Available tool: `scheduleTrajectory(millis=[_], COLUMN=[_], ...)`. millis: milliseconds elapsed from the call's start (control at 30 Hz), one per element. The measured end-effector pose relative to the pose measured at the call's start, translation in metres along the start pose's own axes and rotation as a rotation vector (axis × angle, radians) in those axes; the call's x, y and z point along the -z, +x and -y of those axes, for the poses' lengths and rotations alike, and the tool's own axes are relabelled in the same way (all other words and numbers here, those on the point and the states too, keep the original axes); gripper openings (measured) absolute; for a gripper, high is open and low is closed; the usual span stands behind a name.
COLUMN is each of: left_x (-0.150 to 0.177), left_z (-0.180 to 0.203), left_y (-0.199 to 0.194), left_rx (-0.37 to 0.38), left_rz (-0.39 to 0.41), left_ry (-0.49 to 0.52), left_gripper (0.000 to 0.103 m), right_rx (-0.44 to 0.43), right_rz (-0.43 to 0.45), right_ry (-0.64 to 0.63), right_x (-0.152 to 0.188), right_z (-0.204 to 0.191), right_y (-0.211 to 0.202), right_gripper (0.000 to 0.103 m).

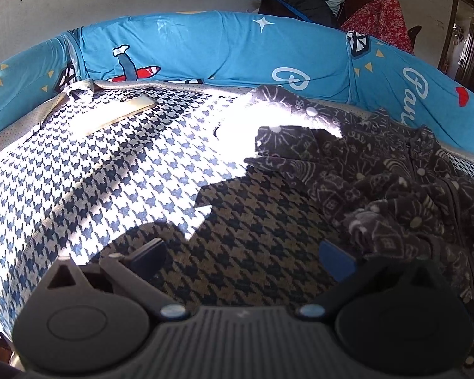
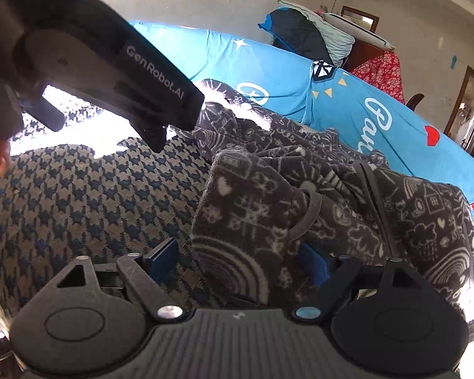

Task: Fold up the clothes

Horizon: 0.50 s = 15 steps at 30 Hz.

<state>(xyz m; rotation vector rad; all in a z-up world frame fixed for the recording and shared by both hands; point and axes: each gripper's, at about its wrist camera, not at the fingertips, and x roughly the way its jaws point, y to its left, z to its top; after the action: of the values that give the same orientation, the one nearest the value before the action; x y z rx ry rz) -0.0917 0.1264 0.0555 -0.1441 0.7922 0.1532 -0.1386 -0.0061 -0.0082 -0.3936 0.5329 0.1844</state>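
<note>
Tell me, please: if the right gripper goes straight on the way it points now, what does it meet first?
Most likely the dark patterned fleece garment. The right gripper is open, and a fold of it already lies between the fingers. Depth is hard to judge.

White lettering "GenRobot.AI" runs along the dark body of the left gripper (image 2: pixel 156 135), seen in the right wrist view. The blue printed cover (image 1: pixel 224 50) along the back carries a white looping script that starts "Par" (the rest is cut off by the grey patterned garment (image 2: pixel 300 208)). A lone curly letter further left cannot be made out.
</note>
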Motion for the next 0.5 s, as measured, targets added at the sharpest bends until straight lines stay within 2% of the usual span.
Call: scheduleTrajectory(millis=[33,67,100,133,200,233,267,500], left_x=[0.0,-0.001,-0.001,-0.001,-0.001,-0.002,-0.002,-0.005], left_z=[-0.001,-0.002,-0.002,-0.003,-0.005,-0.006,-0.007,-0.013], left_y=[0.0,0.0,0.0,0.0,-0.001,-0.001,-0.001,-0.01], left_rx=[-0.002,-0.003,-0.004,-0.005,-0.007,-0.008,-0.009,-0.004], left_rz=[0.0,0.001,0.001,0.001,0.003,0.004,0.005,0.037], left_ry=[-0.002,-0.004,-0.006,-0.008,-0.015,-0.019,-0.022,-0.048], left_gripper=[0.103,0.103,0.103,0.103,0.103,0.103,0.103,0.103], right_rx=[0.019,0.04,0.059,0.07,0.084,0.091,0.092,-0.041], right_rz=[0.0,-0.001,-0.001,-0.003,-0.004,-0.002,0.001,-0.015], right_ry=[-0.009,-0.019,-0.029,-0.037,-0.038,-0.032,-0.022,0.177], right_x=[0.001,0.001,0.002,0.002,0.001,0.0,-0.001,-0.013], right_z=[-0.002,-0.003,-0.004,-0.004,-0.003,-0.001,0.002,0.038], right_y=[0.003,0.005,0.007,0.009,0.009,0.007,0.006,-0.029], right_gripper=[0.083,0.078,0.068,0.063,0.041,0.034,0.024,0.019])
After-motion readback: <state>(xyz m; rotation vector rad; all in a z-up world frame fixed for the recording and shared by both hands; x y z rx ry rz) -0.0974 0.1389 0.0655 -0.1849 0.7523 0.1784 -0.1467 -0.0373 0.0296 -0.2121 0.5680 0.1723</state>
